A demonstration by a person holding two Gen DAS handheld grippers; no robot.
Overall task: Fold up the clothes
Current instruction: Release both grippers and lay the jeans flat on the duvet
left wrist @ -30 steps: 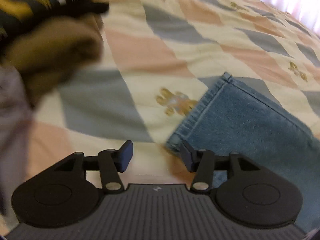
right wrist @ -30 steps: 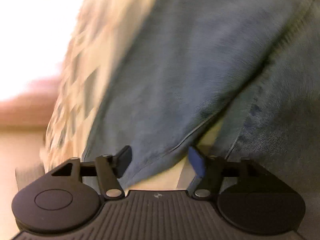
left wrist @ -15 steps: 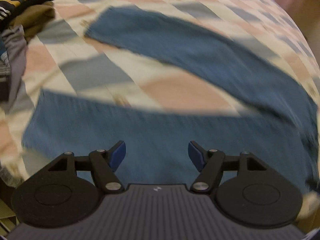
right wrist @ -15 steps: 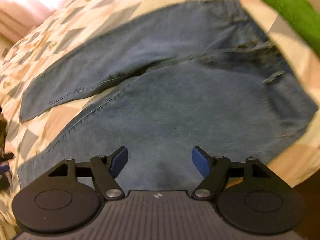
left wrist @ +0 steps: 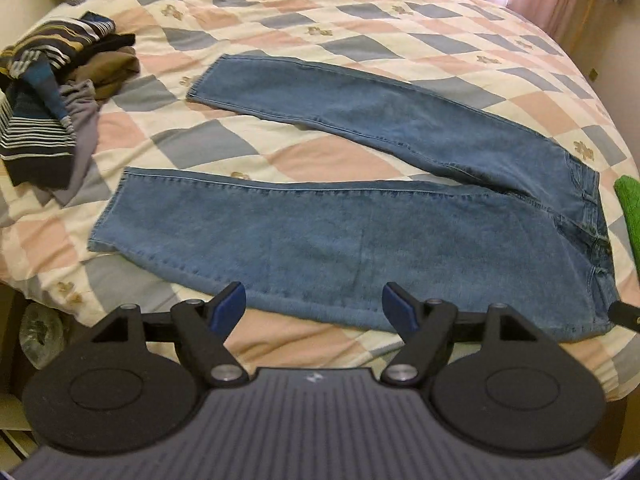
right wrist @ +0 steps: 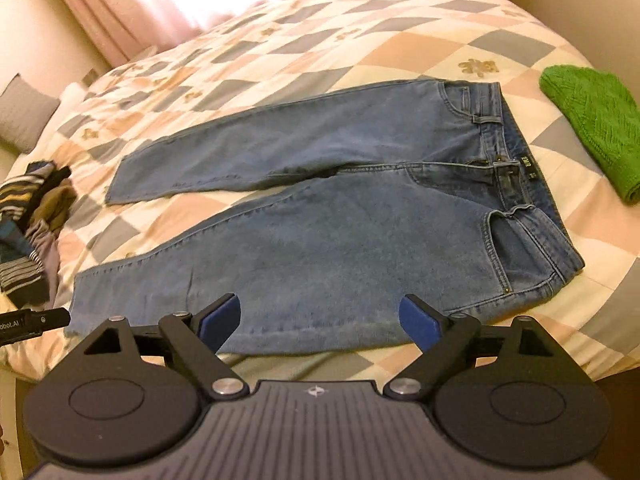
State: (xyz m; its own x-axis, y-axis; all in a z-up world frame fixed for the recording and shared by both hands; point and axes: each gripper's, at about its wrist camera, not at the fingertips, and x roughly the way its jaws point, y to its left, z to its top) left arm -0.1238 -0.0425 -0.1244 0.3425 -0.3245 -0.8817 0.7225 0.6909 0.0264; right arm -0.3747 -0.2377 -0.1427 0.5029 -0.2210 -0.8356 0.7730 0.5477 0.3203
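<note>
Both grippers have been drawn back from the jeans (left wrist: 360,240), now spread beyond the empty, opening jaws, legs running leftward, waistband nearer the right gripper (right wrist: 320,318) than the left gripper (left wrist: 314,304).

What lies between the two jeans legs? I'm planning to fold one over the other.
Only bare checkered bedspread shows in the wedge between the jeans legs, clearest in the left wrist view.
</note>
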